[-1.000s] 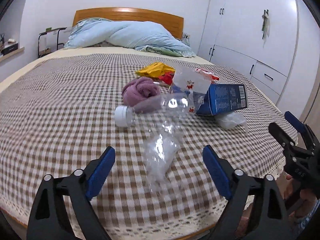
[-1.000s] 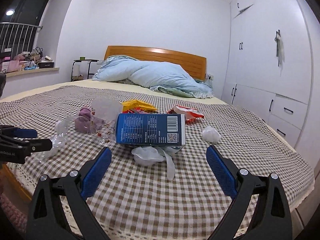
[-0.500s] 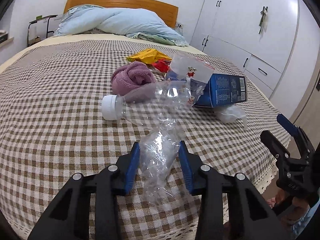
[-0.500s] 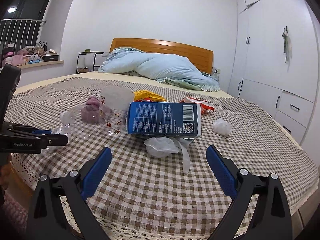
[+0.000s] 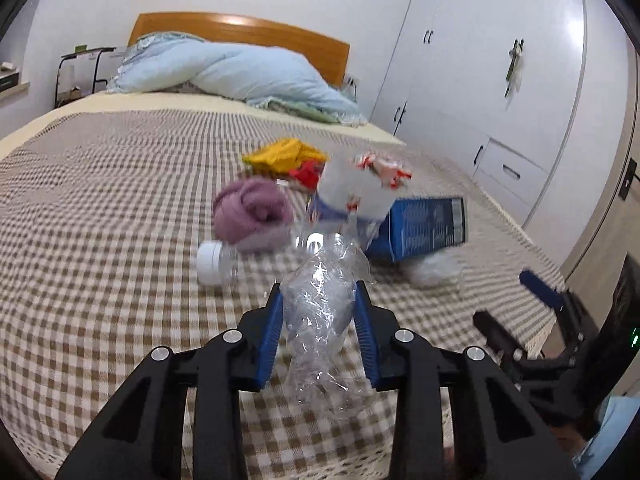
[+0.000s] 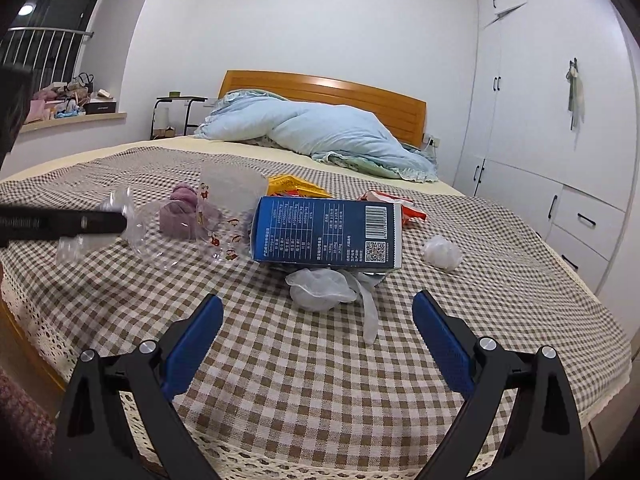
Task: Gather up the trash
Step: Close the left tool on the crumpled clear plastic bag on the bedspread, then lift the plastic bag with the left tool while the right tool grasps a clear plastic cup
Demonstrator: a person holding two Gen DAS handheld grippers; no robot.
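So my left gripper (image 5: 318,320) had its blue pads clamped on both sides of the crumpled clear plastic wrap (image 5: 320,320), which looked lifted just off the checked bedspread (image 5: 100,260), though with the blur I couldn't say for sure. Using the blue carton (image 6: 328,234) as my reference point: it lay on its side about mid-bed. The clear plastic bottle (image 5: 224,264) with the white cap sat to the left of the carton, and the purple rolled cloth (image 5: 252,208) was just behind the bottle. A see-through cup (image 6: 232,188) with little red prints leaned right against the carton's left end. Yellow and red snack wrappers (image 5: 288,156) were behind the carton, toward the headboard. A white plastic bag (image 6: 324,288) touched the carton's front edge, and a small white wad (image 6: 442,252) sat off to the carton's right. My right gripper (image 6: 318,336) hung wide open with nothing between its fingers, in front of the white bag.
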